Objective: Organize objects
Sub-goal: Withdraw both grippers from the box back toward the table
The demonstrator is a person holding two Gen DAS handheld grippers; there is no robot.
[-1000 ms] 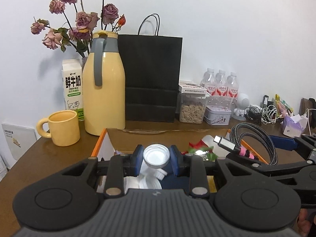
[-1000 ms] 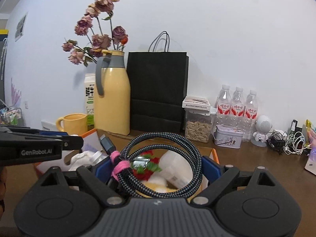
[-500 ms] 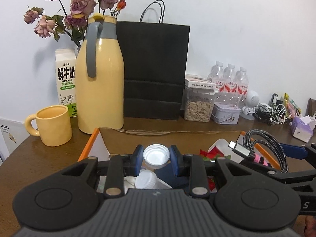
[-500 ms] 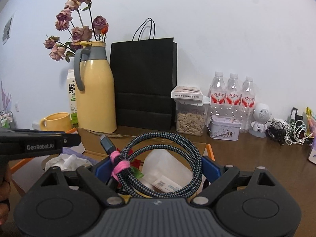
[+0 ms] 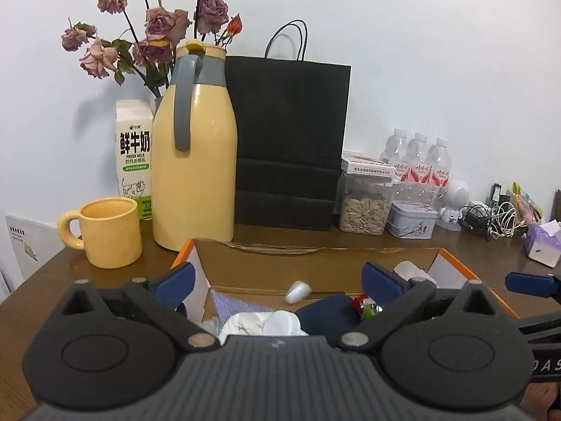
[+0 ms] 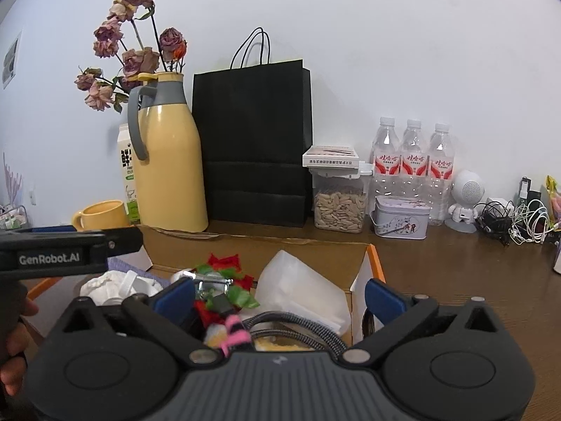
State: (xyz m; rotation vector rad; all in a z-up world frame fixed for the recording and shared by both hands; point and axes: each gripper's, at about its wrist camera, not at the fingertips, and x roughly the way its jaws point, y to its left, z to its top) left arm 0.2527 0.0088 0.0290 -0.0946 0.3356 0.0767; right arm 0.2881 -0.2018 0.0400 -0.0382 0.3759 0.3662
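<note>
**Cardboard box filled, both grippers spread above it**

Yellow leads the far left of the wooden table (image 5: 42, 280): a mug (image 5: 110, 233), then a milk carton (image 5: 134, 156) and a tall thermos jug (image 5: 196, 161) with dried roses (image 5: 157, 28) behind. A black paper bag (image 5: 291, 140) stands just right of the jug, followed by a seed jar (image 5: 364, 207), a small tin (image 5: 413, 219) and three water bottles (image 5: 417, 161).

Nearer the camera sits the open cardboard box (image 5: 315, 263). The left gripper (image 5: 277, 280) hangs over it with jaws wide apart, nothing between them; below lie white crumpled items and a bottle cap (image 5: 280, 321) — a blurred white object (image 5: 298, 291), possibly a small bottle, shows mid-box. The right gripper (image 6: 280, 298) is likewise spread and empty-handed — the braided cable (image 6: 294, 329) with its pink tie rests in the box beneath it, beside red-and-green fabric flowers (image 6: 224, 280) and a translucent plastic container (image 6: 298, 291).
</note>
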